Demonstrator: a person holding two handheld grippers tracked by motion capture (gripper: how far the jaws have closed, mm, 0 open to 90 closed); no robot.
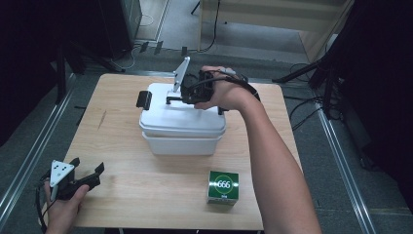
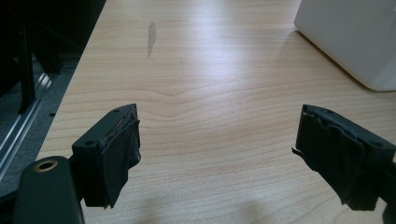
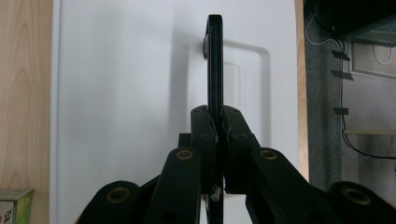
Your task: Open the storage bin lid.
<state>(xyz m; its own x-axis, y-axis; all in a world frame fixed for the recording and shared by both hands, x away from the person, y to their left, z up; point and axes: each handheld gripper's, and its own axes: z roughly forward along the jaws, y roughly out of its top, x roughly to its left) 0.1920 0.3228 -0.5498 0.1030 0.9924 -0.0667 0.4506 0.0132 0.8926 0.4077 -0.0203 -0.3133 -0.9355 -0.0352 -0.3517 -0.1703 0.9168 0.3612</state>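
Lid [image 1: 182, 117] on the white box [image 1: 181, 142] at table [image 1: 146, 195] centre, latch [image 1: 142, 99] at its left end; lift apparently only just starting. Right gripper [image 3: 217, 133] pinched tight on the black handle [image 3: 215, 65] atop the lid, handle raised upright. Left gripper [image 2: 217, 149] spread wide, holding nothing, low over bare wood near the left front corner. Left to do, likely: lid off. Green carton [image 1: 223, 186] untouched near the front edge.
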